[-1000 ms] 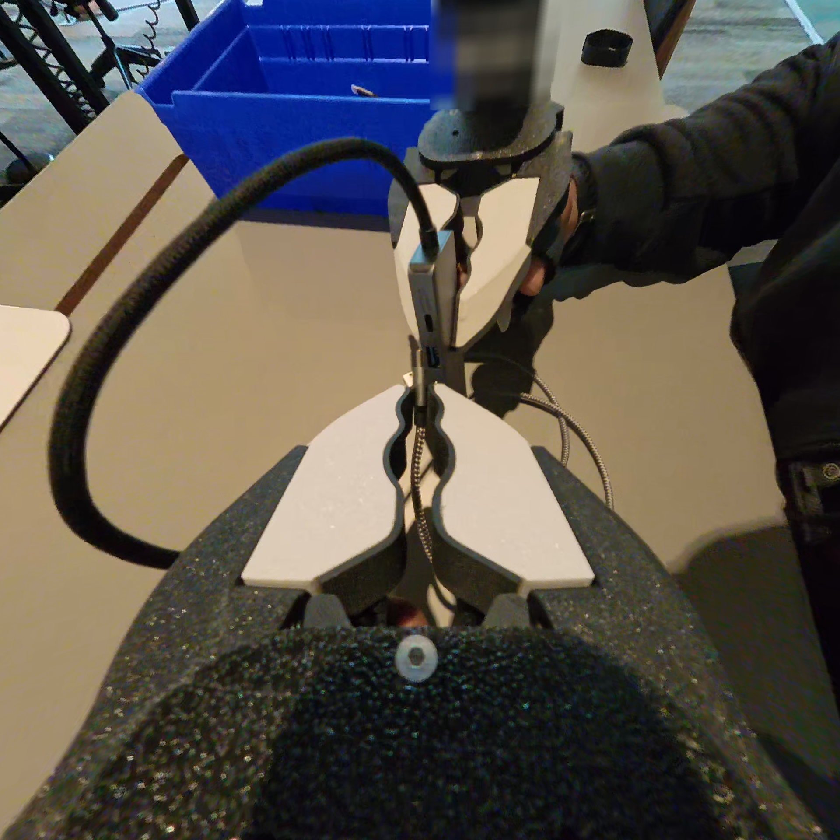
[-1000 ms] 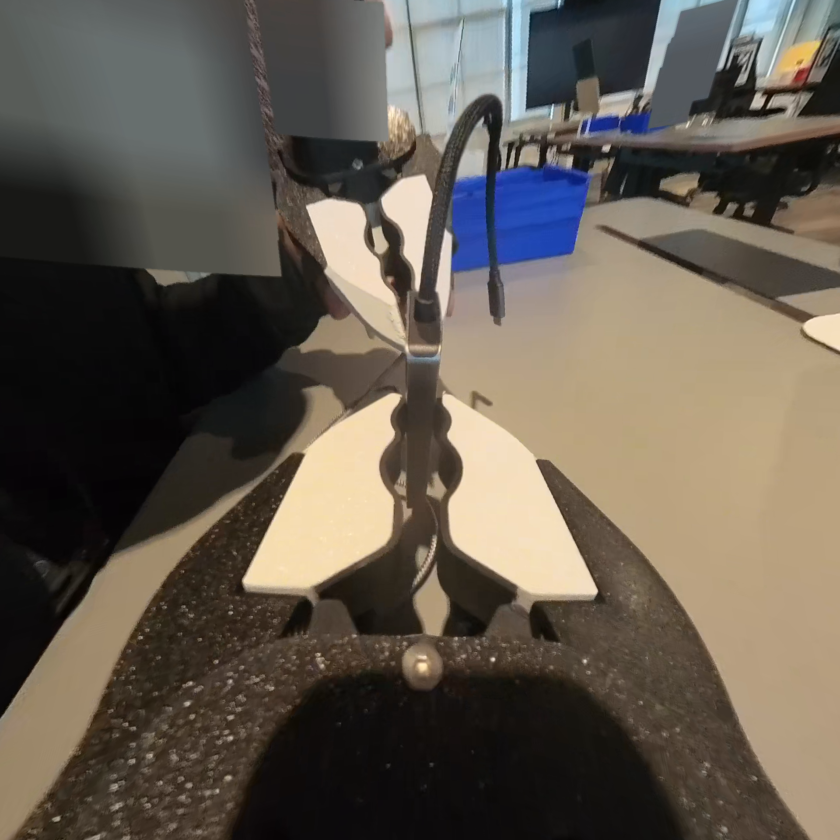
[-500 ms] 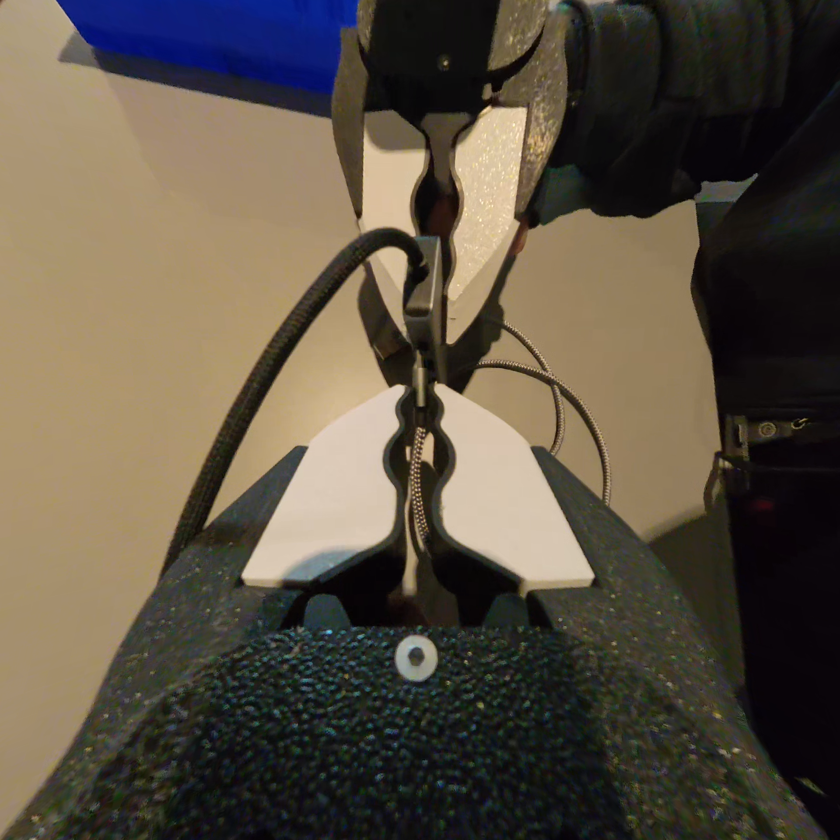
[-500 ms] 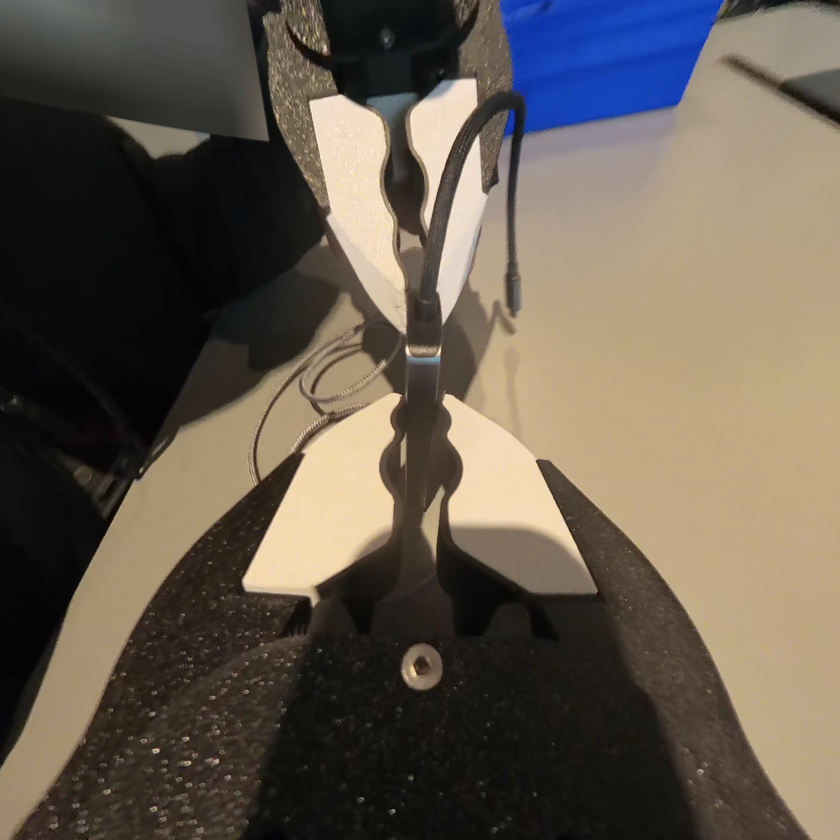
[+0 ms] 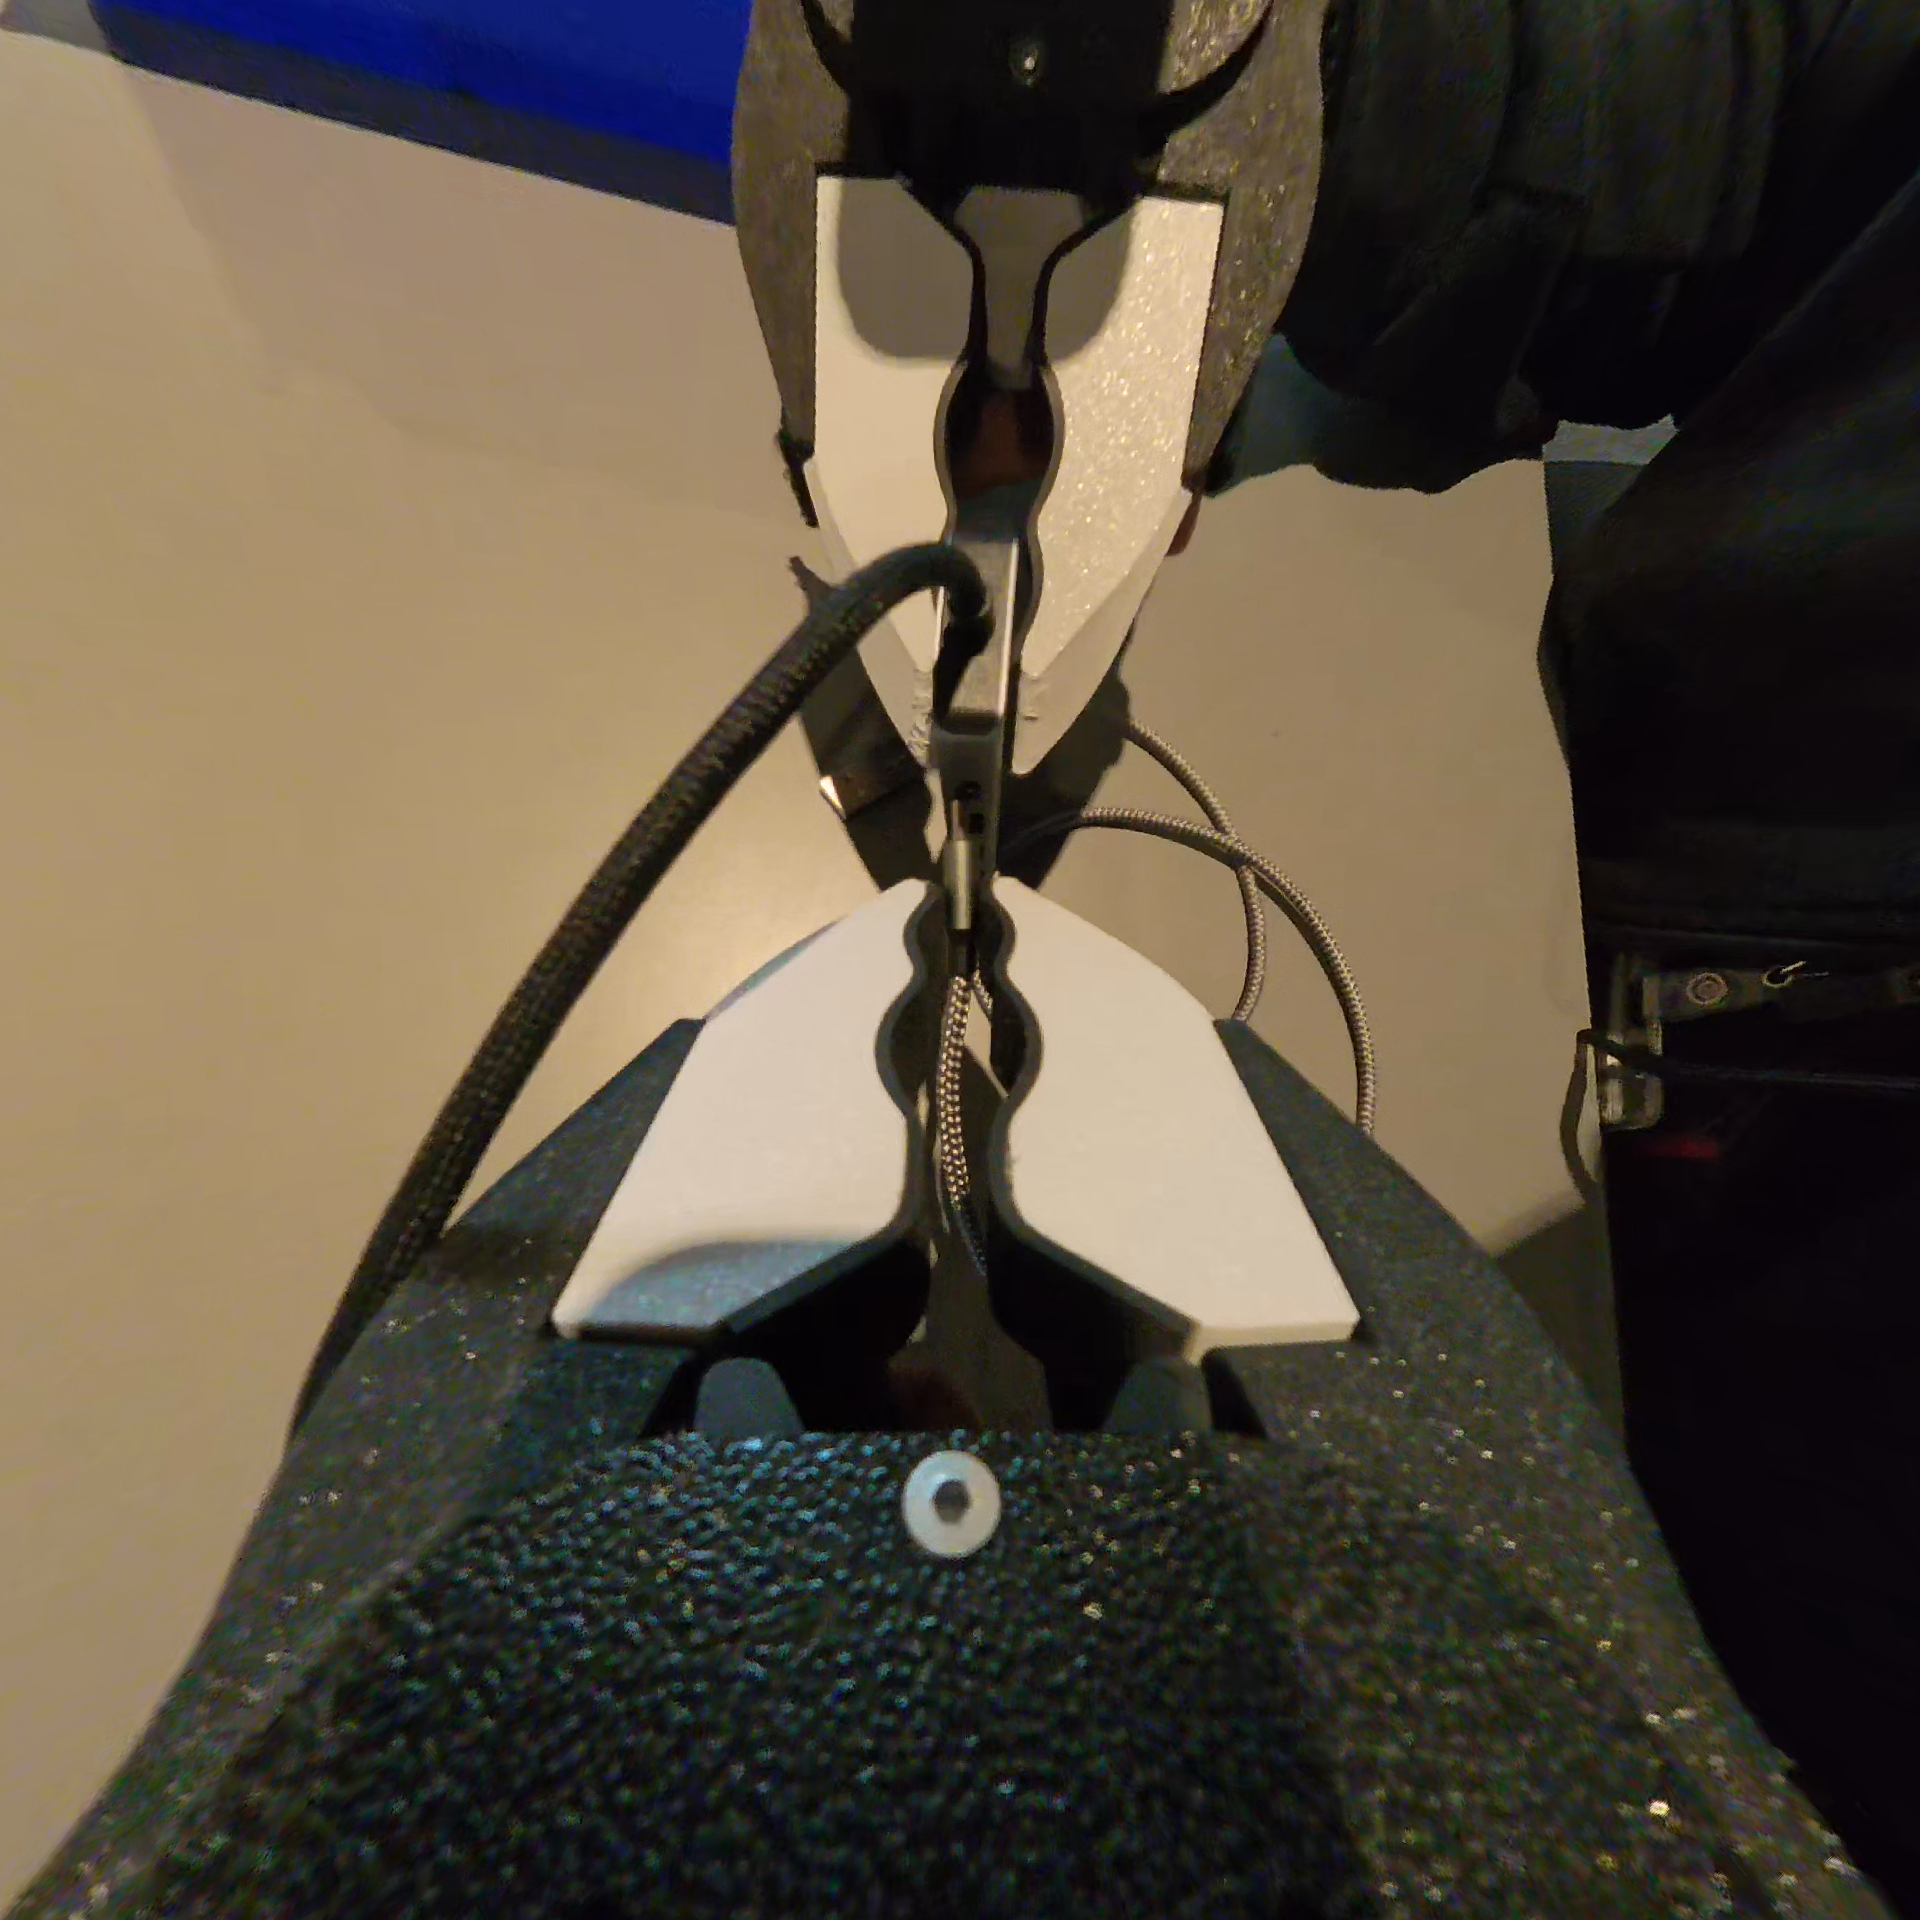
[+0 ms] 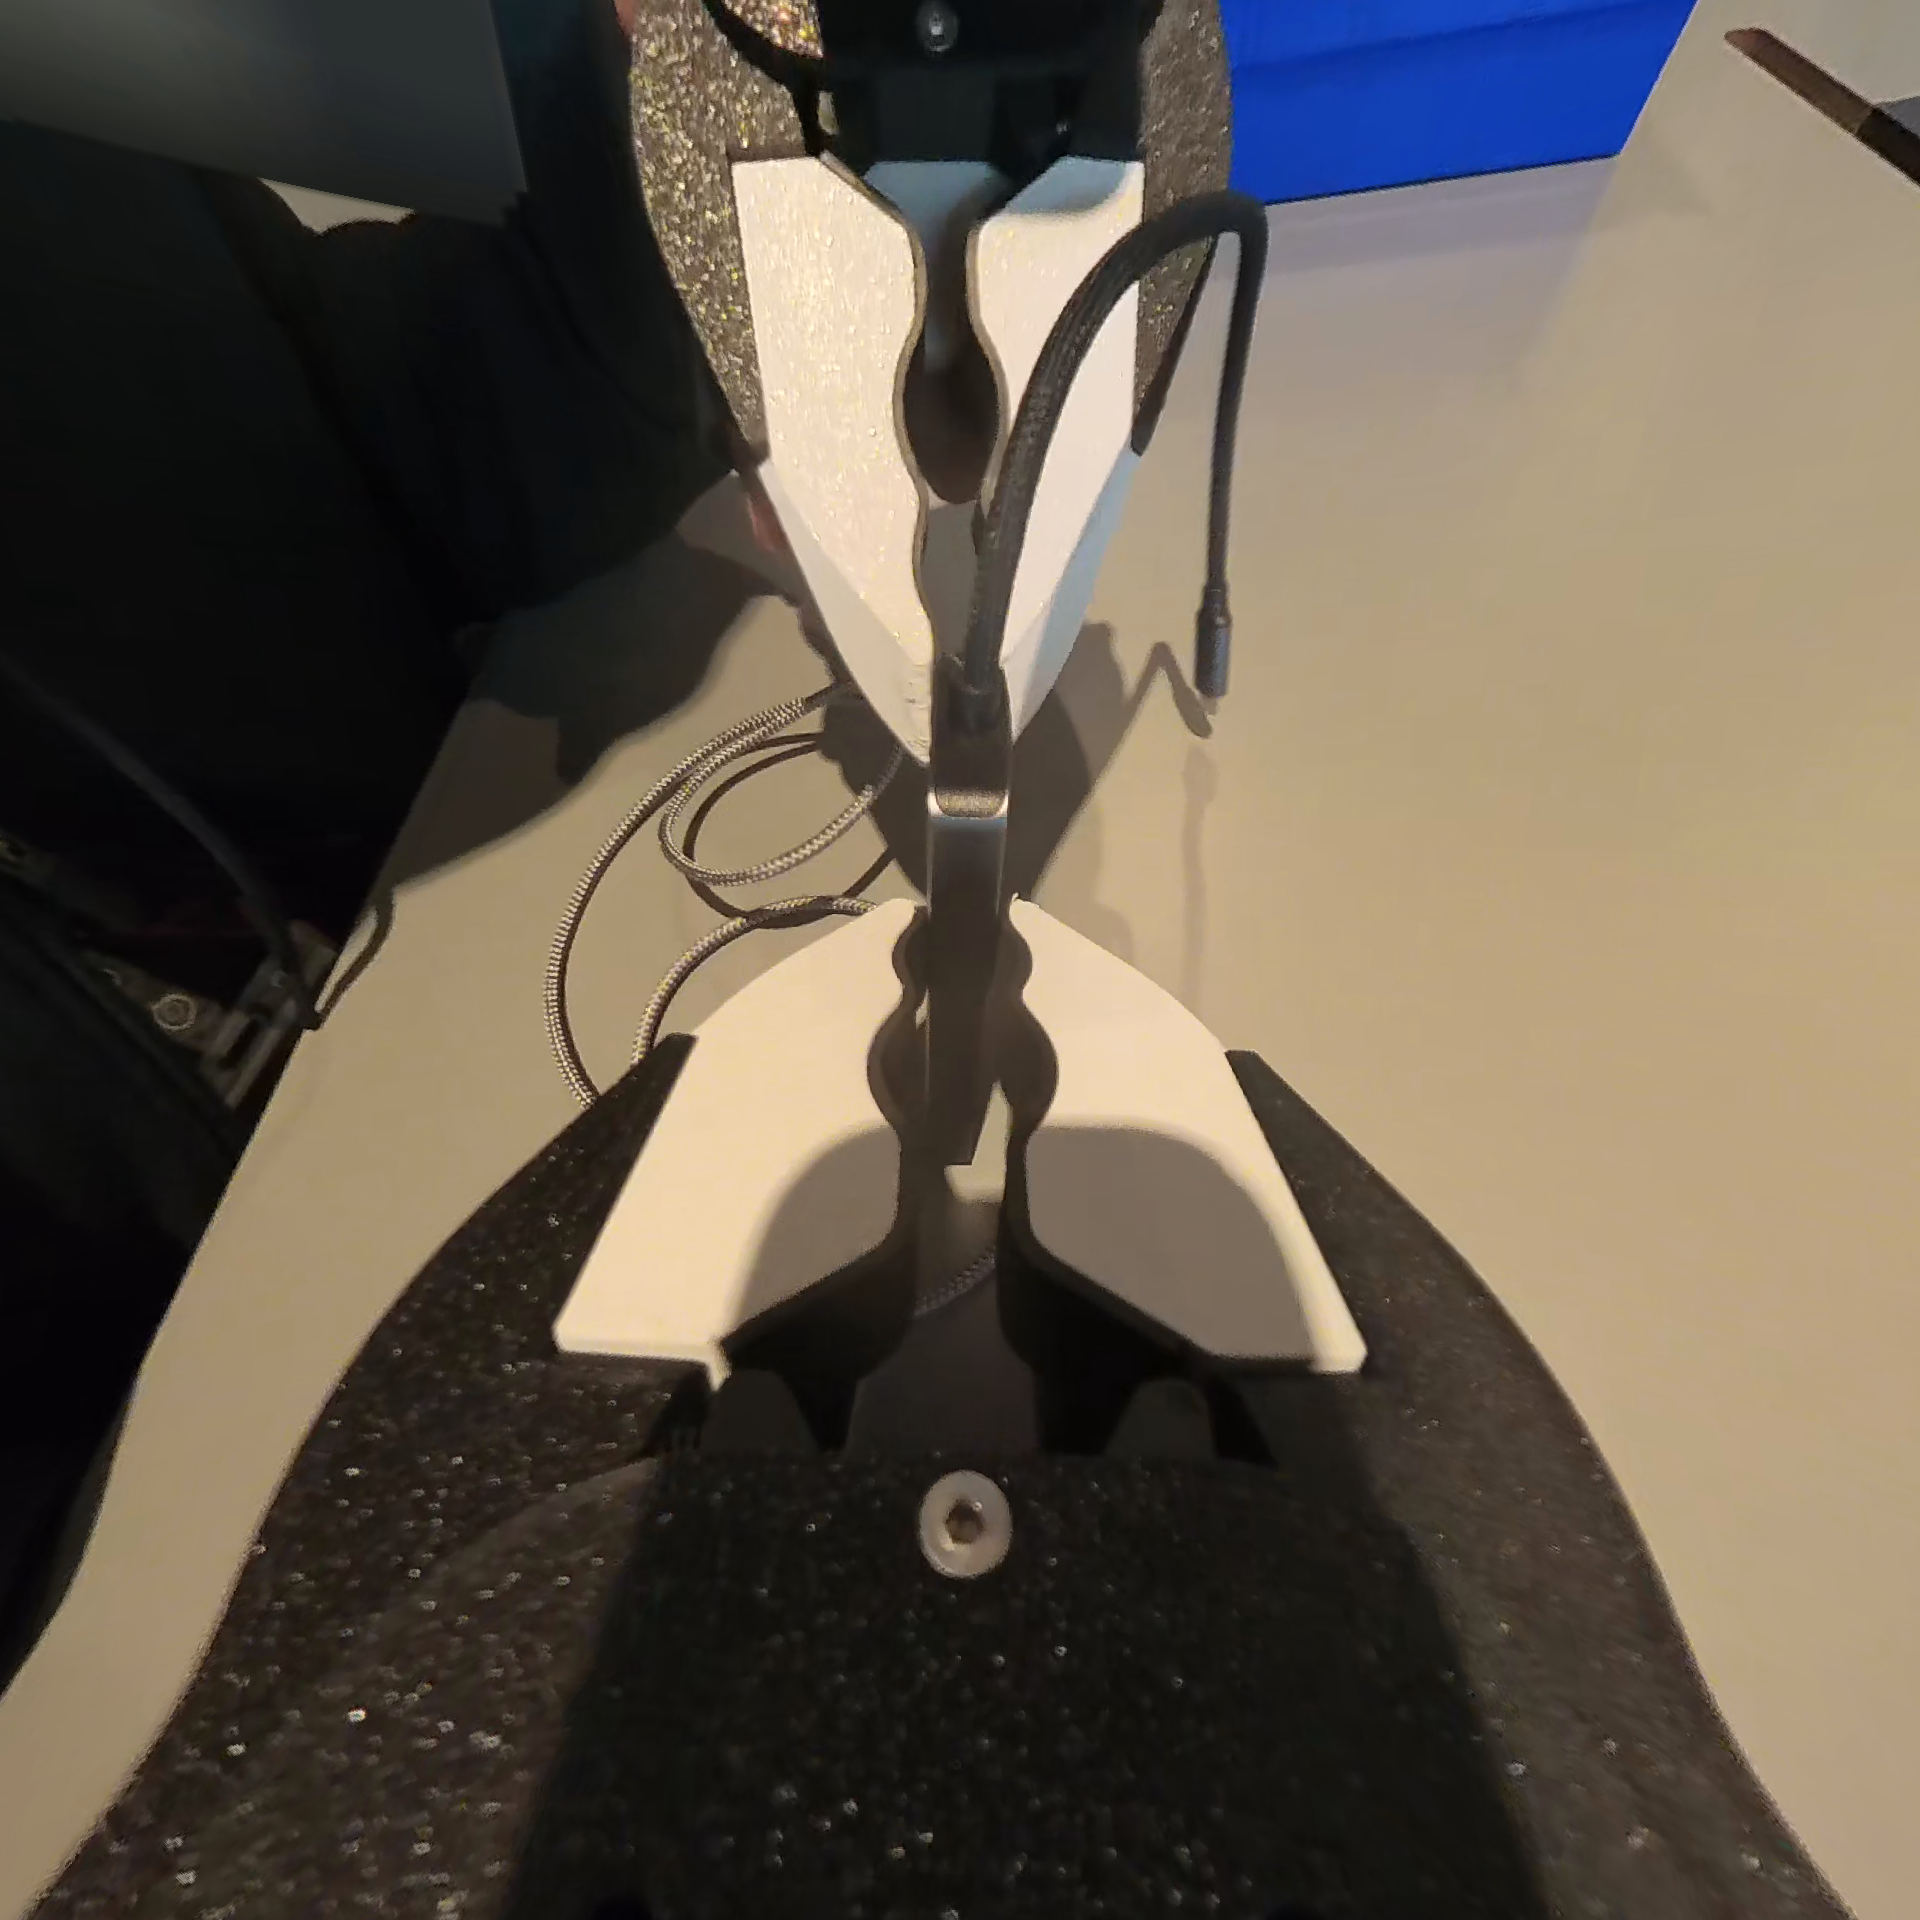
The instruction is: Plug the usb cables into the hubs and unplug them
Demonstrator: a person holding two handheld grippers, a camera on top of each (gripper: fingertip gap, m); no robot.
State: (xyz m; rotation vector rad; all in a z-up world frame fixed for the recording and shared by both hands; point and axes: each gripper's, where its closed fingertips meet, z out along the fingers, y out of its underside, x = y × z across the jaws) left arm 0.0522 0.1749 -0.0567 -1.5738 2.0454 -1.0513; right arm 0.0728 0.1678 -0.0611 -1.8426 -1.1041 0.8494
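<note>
My left gripper (image 5: 961, 914) has its jaws clenched on the silver plug of the braided usb cable (image 5: 1288, 914), which loops down onto the beige surface (image 5: 364, 623). My right gripper (image 6: 961, 925) grips the slim grey hub (image 6: 968, 862) edge-on, held above the surface. Plug meets the hub's end, tip to tip. The hub's black cord (image 6: 1049, 416) arches up and hangs free beside it.

No writing, label, brand, number or sign can be read in either view
</note>
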